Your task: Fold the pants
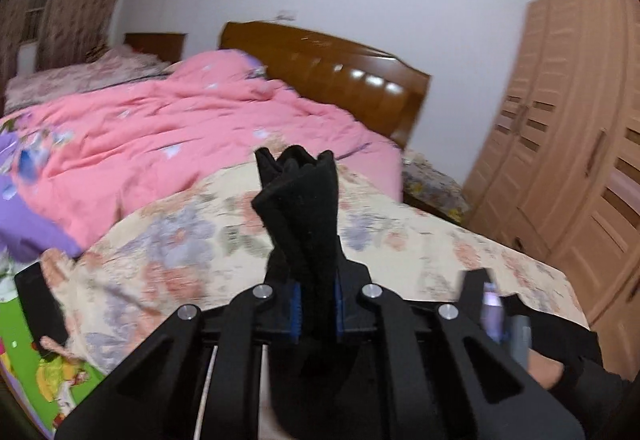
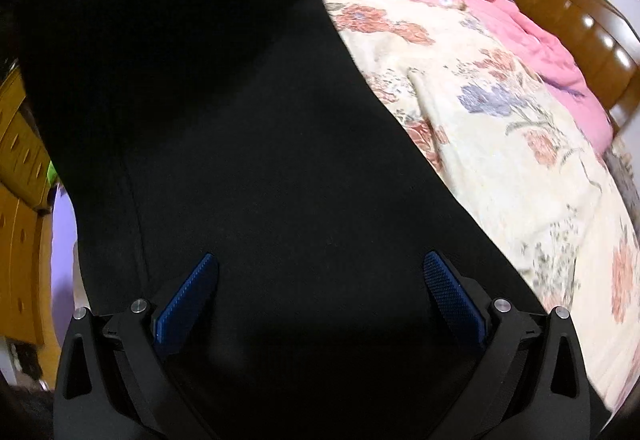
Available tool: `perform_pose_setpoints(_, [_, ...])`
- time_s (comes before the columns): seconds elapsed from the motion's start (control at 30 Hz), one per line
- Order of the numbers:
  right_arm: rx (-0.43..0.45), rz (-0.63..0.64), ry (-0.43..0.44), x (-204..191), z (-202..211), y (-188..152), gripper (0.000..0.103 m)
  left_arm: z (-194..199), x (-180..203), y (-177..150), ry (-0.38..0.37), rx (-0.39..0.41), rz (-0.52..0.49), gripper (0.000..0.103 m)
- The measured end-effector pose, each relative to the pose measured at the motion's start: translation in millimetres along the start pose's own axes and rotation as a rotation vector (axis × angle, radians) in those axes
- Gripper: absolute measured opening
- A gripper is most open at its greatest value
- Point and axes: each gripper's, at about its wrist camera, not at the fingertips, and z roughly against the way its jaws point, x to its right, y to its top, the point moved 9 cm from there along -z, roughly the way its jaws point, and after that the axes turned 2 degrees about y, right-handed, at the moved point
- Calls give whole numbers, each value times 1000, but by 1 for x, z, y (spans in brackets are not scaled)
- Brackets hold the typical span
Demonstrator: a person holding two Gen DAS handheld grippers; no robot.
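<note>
Left hand-held gripper (image 1: 316, 300) clamped tight on a bunched end of the black pants (image 1: 298, 196), sticking up above the floral bed sheet (image 1: 420, 240). Right hand-held gripper (image 2: 320, 292) spread wide, nothing pinched, pants draped right in front over the bed.

Left hand-held gripper (image 1: 316, 304) clamped; right hand-held gripper (image 2: 320, 292) spread.

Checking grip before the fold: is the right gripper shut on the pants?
No, the right gripper has its jaws spread wide, with the black pants lying loose between them.
</note>
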Motion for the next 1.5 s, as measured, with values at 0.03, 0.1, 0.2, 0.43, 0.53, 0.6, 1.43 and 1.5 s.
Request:
perform_pose_setpoints(0.03, [8,-1,4,1,0,0,99,0,12,-1,-17,1,-12,11])
perform_pose_setpoints(0.1, [14,-14,-14,5,5,-1,99,0,42,-4,-53,-2,-39,11])
perform_pose_setpoints(0.2, [74,-117,-65,28,38,-13,98,1,88,-14,-110,-10,-76,11])
perform_pose_setpoints(0.43, [267,-637,-112,146,158,-149,98,-4,215,-75,-259,-61,-239,11])
perform_pose_setpoints(0.53, [351,-868,-132,186,206,-222,99,-25,271,-130,-315,-150,-354,11])
perform_pose_setpoints(0.6, [383,-975,-136,201,228,-259,99,-42,299,-175,-324,-220,-453,11])
perform_pose_setpoints(1.43, [310,-896,200,64,167,-206,74,-41,146,-186,-72,-230,-509,94])
perform_pose_setpoints(1.5, [303,-905,139,70,161,-209,52,-44,146,-196,-62,-244,-531,95])
